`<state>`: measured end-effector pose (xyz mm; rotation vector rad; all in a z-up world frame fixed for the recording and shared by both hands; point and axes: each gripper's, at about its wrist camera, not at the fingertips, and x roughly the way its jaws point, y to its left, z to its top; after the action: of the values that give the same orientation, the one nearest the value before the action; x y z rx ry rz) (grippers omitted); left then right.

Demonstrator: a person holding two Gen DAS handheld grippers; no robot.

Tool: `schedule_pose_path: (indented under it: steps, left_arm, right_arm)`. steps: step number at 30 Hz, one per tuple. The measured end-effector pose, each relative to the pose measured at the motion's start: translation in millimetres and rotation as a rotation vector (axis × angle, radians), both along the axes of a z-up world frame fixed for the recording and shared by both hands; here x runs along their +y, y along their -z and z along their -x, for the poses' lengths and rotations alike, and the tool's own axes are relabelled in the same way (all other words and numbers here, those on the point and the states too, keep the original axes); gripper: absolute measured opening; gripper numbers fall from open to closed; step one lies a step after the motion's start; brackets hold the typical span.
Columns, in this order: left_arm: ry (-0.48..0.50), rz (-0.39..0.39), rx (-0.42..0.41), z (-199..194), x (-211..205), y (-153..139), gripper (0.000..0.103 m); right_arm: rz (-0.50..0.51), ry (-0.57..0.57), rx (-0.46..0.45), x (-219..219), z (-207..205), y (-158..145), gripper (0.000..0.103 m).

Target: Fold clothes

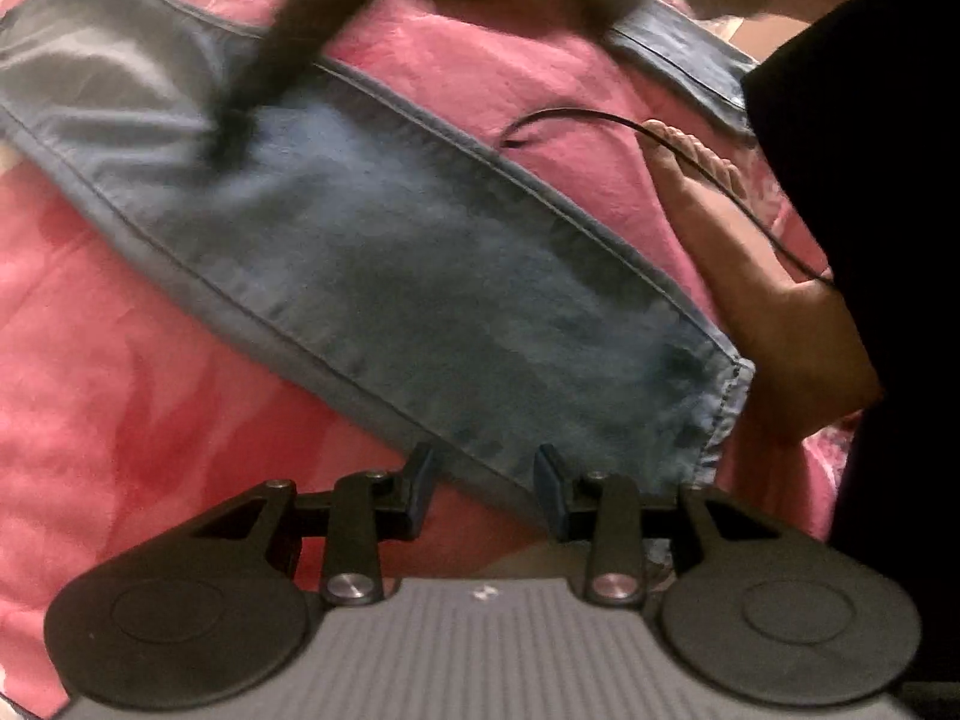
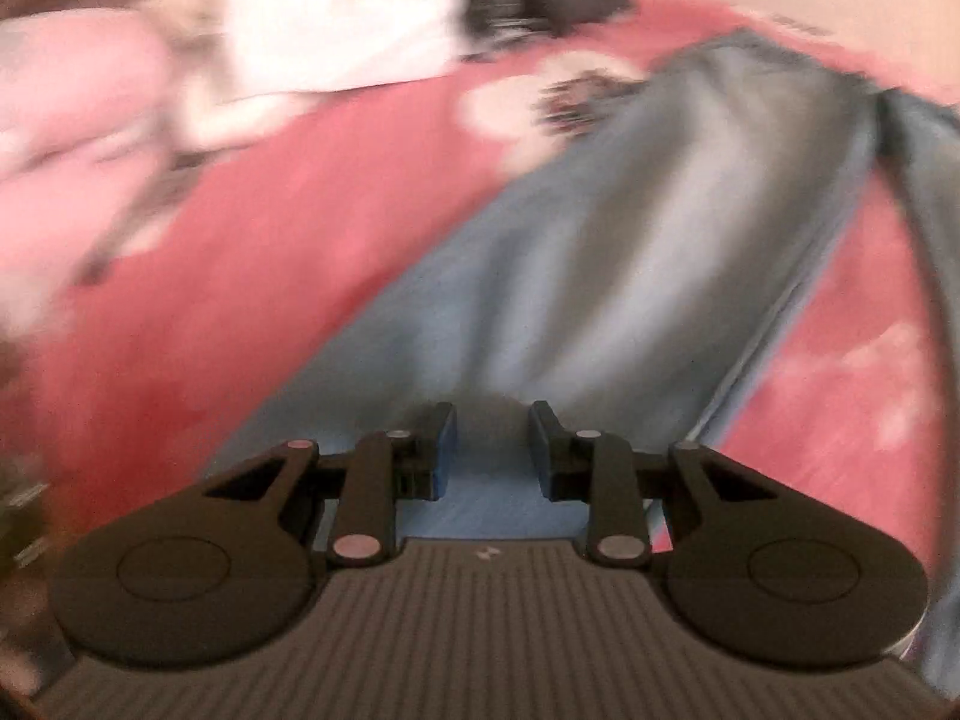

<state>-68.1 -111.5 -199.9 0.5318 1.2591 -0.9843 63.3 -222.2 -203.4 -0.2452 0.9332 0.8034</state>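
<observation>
A pair of blue jeans (image 1: pixel 372 228) lies spread on a pink bedsheet (image 1: pixel 120 360), one leg running diagonally from upper left to its hem (image 1: pixel 720 414) at lower right. My left gripper (image 1: pixel 485 474) is open, its fingertips over the leg's lower edge close to the hem. The second leg (image 1: pixel 678 42) shows at the top right. The right wrist view is blurred. There the jeans (image 2: pixel 630 252) stretch away up and to the right, and my right gripper (image 2: pixel 492 438) stands open just above the denim, with cloth under the gap between its fingers.
A person's bare foot (image 1: pixel 720 222) rests on the sheet right of the leg, with a thin black cable (image 1: pixel 600 117) across it and black clothing (image 1: pixel 870 240) beyond. A dark blurred strand (image 1: pixel 282 60) hangs over the jeans. White and pink cloth (image 2: pixel 336 18) lies at the bed's far side.
</observation>
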Motion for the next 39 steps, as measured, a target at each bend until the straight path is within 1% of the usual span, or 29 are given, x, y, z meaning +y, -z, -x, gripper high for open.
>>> schedule_pose_path:
  steps: [6, 11, 12, 16, 17, 22, 23, 26, 27, 28, 29, 30, 31, 32, 33, 34, 35, 37, 38, 39]
  left_arm:
    - [-0.078, 0.009, -0.018, -19, 19, -8, 0.038]
    - [-0.148, 0.009, -0.073, -37, 30, -20, 0.038]
    - [-0.155, 0.008, -0.085, -40, 32, -23, 0.038]
    - [-0.188, -0.008, -0.117, -42, 32, -22, 0.038]
    - [-0.202, -0.013, -0.12, -45, 34, -21, 0.038]
    - [-0.285, -0.02, -0.116, -60, 45, -20, 0.038]
    - [-0.299, -0.017, -0.117, -63, 47, -21, 0.038]
    - [-0.324, -0.008, -0.119, -68, 53, -23, 0.038]
    - [-0.327, -0.007, -0.122, -70, 53, -24, 0.038]
    - [-0.326, -0.006, -0.126, -72, 51, -22, 0.038]
    - [-0.325, -0.004, -0.13, -75, 49, -22, 0.038]
    - [-0.323, -0.002, -0.134, -78, 46, -22, 0.038]
    - [-0.324, 0.001, -0.136, -80, 44, -22, 0.038]
    - [-0.328, 0.005, -0.133, -80, 44, -22, 0.038]
    - [-0.333, 0.008, -0.13, -80, 44, -21, 0.038]
    - [-0.336, 0.006, -0.127, -80, 44, -20, 0.038]
    - [-0.341, 0.004, -0.125, -81, 43, -19, 0.038]
    - [-0.354, 0.003, -0.125, -84, 43, -20, 0.038]
    - [-0.362, 0.001, -0.123, -86, 44, -21, 0.038]
    - [-0.372, -0.003, -0.125, -91, 44, -23, 0.038]
  right_arm:
    - [-0.007, -0.279, 0.123, 5, 69, -2, 0.027]
    - [-0.014, -0.511, 0.226, 9, 127, -4, 0.026]
    - [-0.014, -0.515, 0.214, 12, 128, -4, 0.024]
    - [-0.01, -0.432, 0.092, 29, 108, -1, 0.025]
    - [-0.009, -0.411, 0.062, 33, 103, 0, 0.026]
    - [-0.004, -0.305, -0.089, 54, 77, 3, 0.026]
    - [-0.023, -0.333, -0.075, 59, 87, 5, 0.026]
    - [-0.072, -0.539, 0.025, 70, 139, 8, 0.026]
    - [-0.075, -0.589, 0.032, 70, 150, 6, 0.023]
    - [-0.078, -0.602, 0.019, 68, 154, 3, 0.023]
    - [-0.09, -0.554, 0.005, 62, 147, -1, 0.023]
    - [-0.105, -0.477, -0.007, 53, 135, -5, 0.023]
    - [-0.109, -0.382, -0.016, 43, 120, -7, 0.023]
    - [-0.106, -0.277, -0.024, 31, 103, -8, 0.025]
    - [-0.093, -0.196, -0.032, 19, 92, -7, 0.025]
    - [-0.081, -0.168, -0.014, 11, 89, -3, 0.025]
    - [-0.07, -0.197, 0.024, 6, 94, 3, 0.025]
    - [-0.061, -0.354, 0.069, 8, 126, 9, 0.027]
    - [-0.084, -0.423, 0.154, 11, 138, 11, 0.027]
    - [-0.119, -0.483, 0.28, 15, 144, 14, 0.027]
